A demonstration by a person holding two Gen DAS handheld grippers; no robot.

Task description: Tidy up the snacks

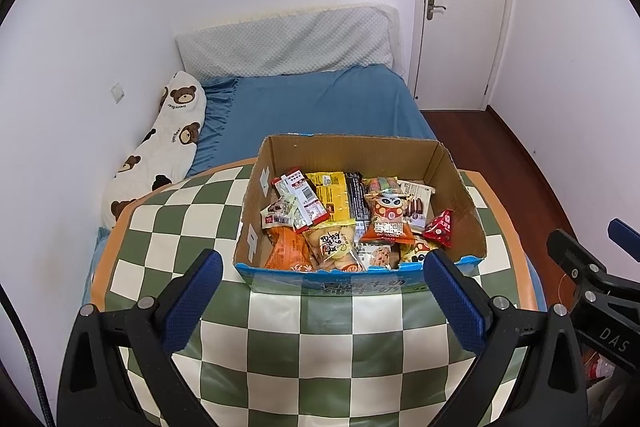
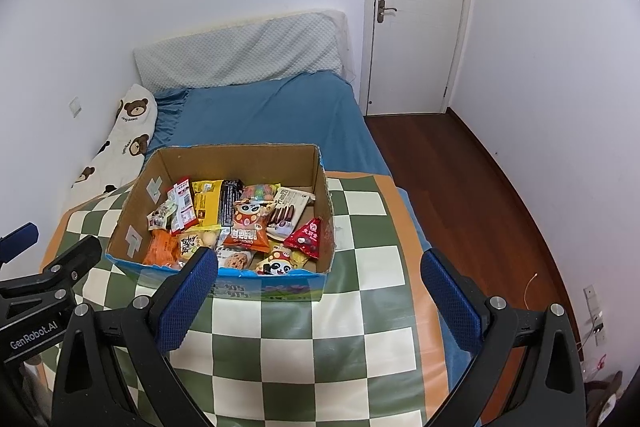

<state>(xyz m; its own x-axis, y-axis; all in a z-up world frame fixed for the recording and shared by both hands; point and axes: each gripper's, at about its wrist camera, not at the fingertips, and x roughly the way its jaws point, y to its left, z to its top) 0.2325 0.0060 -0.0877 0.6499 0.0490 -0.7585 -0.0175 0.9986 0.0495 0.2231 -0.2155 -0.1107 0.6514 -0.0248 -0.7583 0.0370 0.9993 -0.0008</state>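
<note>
Two grippers up, both empty. My left gripper (image 1: 322,291) hangs with jaws spread wide, nothing between the blue pads, and my right gripper (image 2: 320,291) is just as released. Snacks sit heaped in the open brown cardboard box with a blue printed front (image 1: 460,183), centre of the left view, resting on the green-and-cream checkered tablecloth (image 1: 320,347). From the left gripper the box lies dead ahead, its front wall framed between the fingers. In the right view the box (image 2: 324,187) sits left of centre, so I judge the left hand better lined up. Nearest the front wall lies the orange foil snack packet (image 1: 286,251), long axis running away from me. A red triangular pouch (image 1: 440,227) leans at the box's right side, closer to my right gripper.
</note>
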